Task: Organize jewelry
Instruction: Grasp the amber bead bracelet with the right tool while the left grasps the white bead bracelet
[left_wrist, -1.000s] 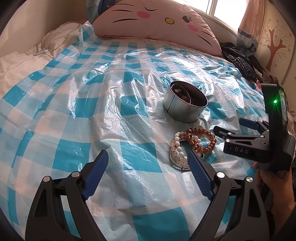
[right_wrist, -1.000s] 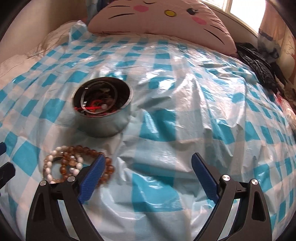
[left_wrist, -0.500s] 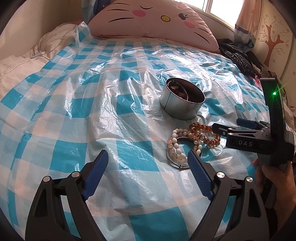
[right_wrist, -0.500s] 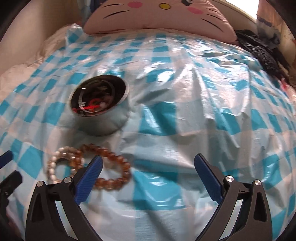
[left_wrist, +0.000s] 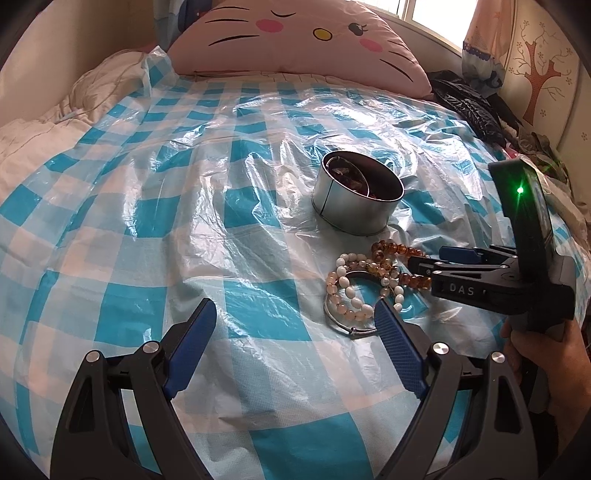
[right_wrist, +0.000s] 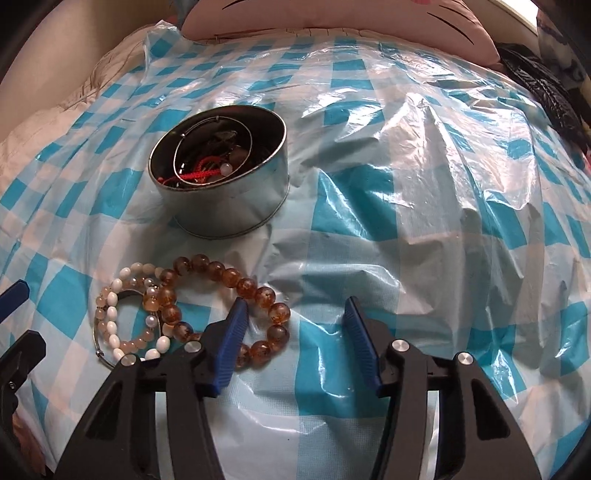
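1. Our left gripper (left_wrist: 295, 325) hangs wide open over the checked plastic sheet (left_wrist: 184, 221), nothing between its jaws
2. Our right gripper (right_wrist: 293, 314) has just been closing; still parted, its left finger lies inside the amber bead bracelet (right_wrist: 225, 277), gripping nothing
3. The white bead bracelet (right_wrist: 110, 314) lies tangled beside it
4. Beyond sits the round tin (right_wrist: 221, 206) holding jewelry
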